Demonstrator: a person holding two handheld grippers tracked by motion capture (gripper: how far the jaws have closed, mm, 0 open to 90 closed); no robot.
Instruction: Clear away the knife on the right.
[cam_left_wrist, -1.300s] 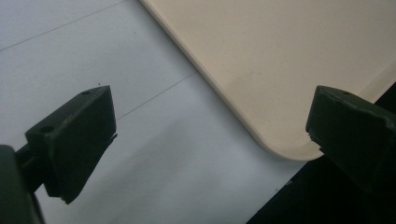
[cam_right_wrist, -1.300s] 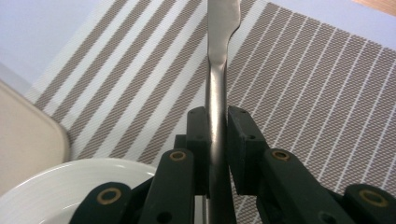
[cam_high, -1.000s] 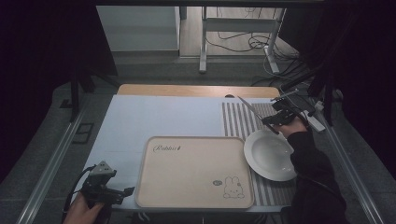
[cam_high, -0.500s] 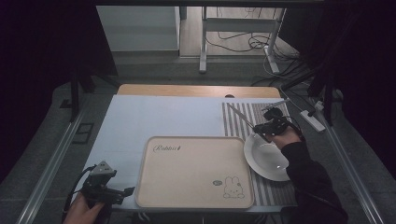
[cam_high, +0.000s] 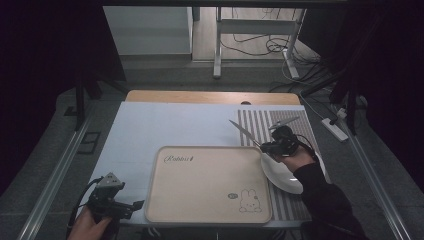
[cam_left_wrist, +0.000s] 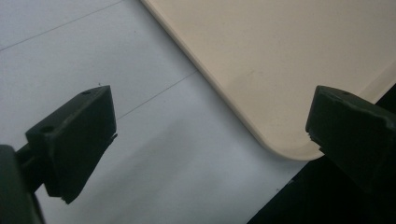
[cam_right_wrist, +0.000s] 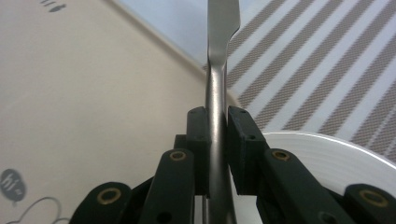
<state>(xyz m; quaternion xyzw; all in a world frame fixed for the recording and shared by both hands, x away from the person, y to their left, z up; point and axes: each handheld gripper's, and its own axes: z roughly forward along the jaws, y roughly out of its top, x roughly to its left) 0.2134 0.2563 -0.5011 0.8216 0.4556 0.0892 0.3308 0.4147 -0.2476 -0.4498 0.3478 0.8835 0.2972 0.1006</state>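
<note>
**Table knife held by its handle above tray and plate**

Left gripper (cam_high: 116, 206) rests with jaws spread and empty, near the tray's (cam_high: 200, 210) near-left corner. Right gripper (cam_right_wrist: 217, 135) pinches a metal knife (cam_right_wrist: 219, 70) at the handle, blade pointing away, over the gap between the tray and the white plate (cam_high: 285, 177) on the striped mat (cam_high: 260, 122). The knife is probably stiff, light and slippery: grip the narrow handle, not the blade. It looks smooth, silvery and slim.
</note>
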